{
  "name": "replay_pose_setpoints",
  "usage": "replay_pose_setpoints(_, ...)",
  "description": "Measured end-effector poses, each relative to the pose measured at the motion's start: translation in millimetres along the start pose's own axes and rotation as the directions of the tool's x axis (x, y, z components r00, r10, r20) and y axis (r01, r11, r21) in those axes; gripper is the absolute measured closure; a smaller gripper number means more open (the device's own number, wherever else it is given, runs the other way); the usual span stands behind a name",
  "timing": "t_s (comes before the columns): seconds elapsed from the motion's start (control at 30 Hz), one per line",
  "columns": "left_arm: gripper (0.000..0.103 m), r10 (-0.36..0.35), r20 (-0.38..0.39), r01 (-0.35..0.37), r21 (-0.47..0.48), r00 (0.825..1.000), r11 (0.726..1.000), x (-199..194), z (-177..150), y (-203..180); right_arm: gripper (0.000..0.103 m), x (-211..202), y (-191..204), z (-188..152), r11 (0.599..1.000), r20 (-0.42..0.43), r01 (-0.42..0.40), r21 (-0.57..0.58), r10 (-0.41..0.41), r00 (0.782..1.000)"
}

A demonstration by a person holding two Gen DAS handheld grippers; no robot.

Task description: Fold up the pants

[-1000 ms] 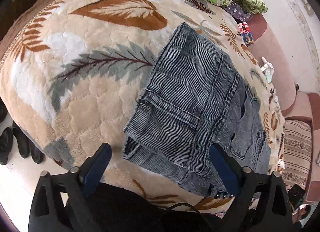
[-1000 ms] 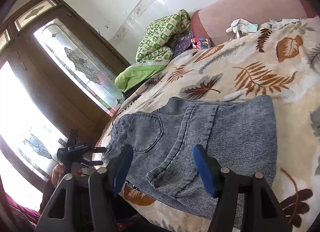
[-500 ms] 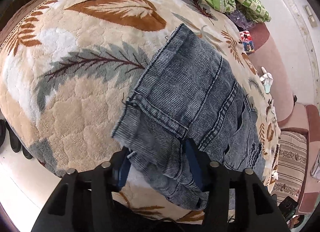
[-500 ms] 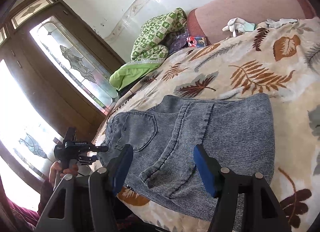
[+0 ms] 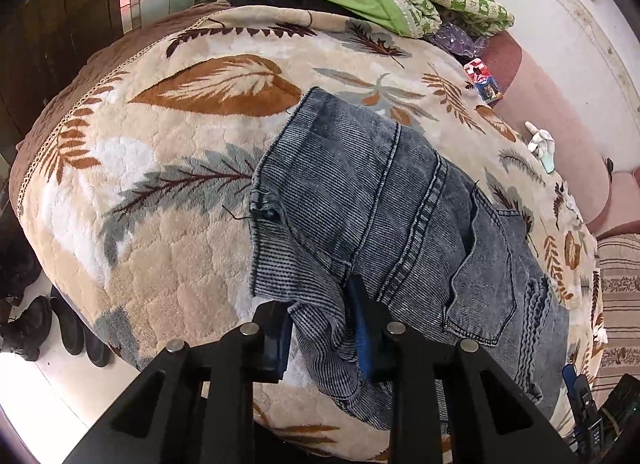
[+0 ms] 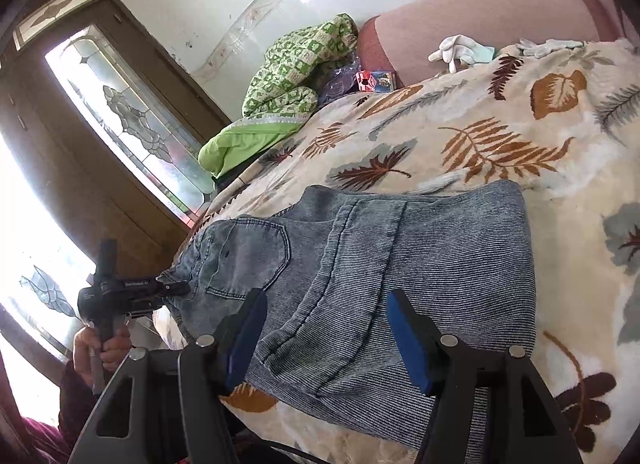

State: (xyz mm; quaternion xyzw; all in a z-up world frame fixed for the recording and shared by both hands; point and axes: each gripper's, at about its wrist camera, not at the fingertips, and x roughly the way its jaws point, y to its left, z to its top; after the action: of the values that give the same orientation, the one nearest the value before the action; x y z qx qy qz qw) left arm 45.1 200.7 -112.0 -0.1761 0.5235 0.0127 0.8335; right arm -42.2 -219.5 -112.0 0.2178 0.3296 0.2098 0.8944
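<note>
While lying flat, pants (image 6: pixel 400 256) run sideways, waistband toward left gripper (image 6: pixel 176 289).

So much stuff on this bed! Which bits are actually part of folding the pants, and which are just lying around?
Part of the job:
- grey pants
- left gripper, closing, denim bunched between its jaws
- right gripper, jaws closing around the near edge

Just lying about:
- leaf blanket
- green quilt
- white gloves
- small box
- shoes

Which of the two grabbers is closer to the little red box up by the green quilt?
Neither is close. The right gripper and left gripper both sit at the jeans, far across the bed from the red box; I cannot tell which is nearer.
</note>
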Motion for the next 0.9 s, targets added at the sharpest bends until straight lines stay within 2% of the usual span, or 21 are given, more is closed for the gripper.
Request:
replay_pose_setpoints(0.03,0.064,0.007,-0.026,-0.008,-0.009,1.0,1.0,6.0,0.0,2.9,0.052,1.2,3.7,-1.6,1.0,-0.001,0.007,-0.023,-0.007,1.0)
replay_pose_setpoints(0.07,0.048,-0.006,-0.061,0.004,-0.036,0.998,0.999,14.3,0.1,7.7,0.058,2.9,7.2,-3.3,0.999,-0.003,0.021,-0.046,-0.021,1.0)
replay_pose_setpoints(0.1,0.047,-0.032,-0.081,0.027,-0.066,0.996,0.997,21.0,0.0,12.5,0.063,5.5,10.1,-5.5,0.997,-0.004,0.038,-0.064,-0.038,0.999)
replay_pose_setpoints(0.17,0.047,-0.037,-0.061,0.033,-0.061,0.997,0.998,21.2,0.0,12.2,0.065,13.3,12.3,-9.1,0.997,-0.024,0.041,-0.066,-0.043,0.999)
replay_pose_setpoints(0.27,0.069,-0.036,-0.024,0.035,-0.043,0.999,0.998,16.6,1.7,5.4,0.069,26.8,22.9,-8.6,0.997,-0.051,0.031,-0.076,-0.035,0.998)
replay_pose_setpoints(0.4,0.08,-0.038,0.021,0.038,-0.036,0.999,0.999,6.5,3.2,-2.0,0.069,50.8,51.8,-1.3,0.993,-0.066,-0.001,-0.118,-0.007,0.998)
replay_pose_setpoints(0.5,0.082,-0.031,0.05,0.031,-0.009,0.998,0.999,-2.1,-0.5,-5.5,0.069,83.8,69.2,8.3,0.99,-0.101,0.012,-0.14,-0.026,0.995)
replay_pose_setpoints(0.57,0.082,-0.032,0.065,0.032,0.001,0.997,0.999,-7.4,-1.9,-6.3,0.069,114.0,72.6,11.9,0.992,-0.165,0.033,-0.122,-0.053,0.985)
replay_pose_setpoints(0.6,0.082,-0.036,0.071,0.036,0.005,0.997,0.999,-11.4,-2.7,-6.1,0.069,131.3,71.7,11.7,0.993,-0.219,0.036,-0.108,-0.06,0.974)
replay_pose_setpoints(0.63,0.083,-0.044,0.082,0.043,0.014,0.996,0.999,-17.4,-3.8,-6.4,0.069,151.7,68.2,7.9,0.994,-0.299,0.054,-0.099,-0.081,0.951)
replay_pose_setpoints(0.7,0.083,-0.044,0.117,0.037,0.056,0.992,0.998,-30.6,-4.8,-14.2,0.07,151.5,71.7,9.7,0.991,-0.275,0.074,-0.115,-0.103,0.956)
replay_pose_setpoints(0.77,0.083,-0.041,0.149,0.025,0.102,0.988,0.994,-44.6,-7.2,-23.7,0.071,144.4,74.1,12.8,0.989,-0.304,0.067,-0.134,-0.105,0.947)
replay_pose_setpoints(0.9,0.083,-0.041,0.224,-0.005,0.198,0.974,0.98,-69.0,-14.3,-56.8,0.071,96.0,51.9,30.0,0.994,-0.205,0.066,-0.086,-0.083,0.975)
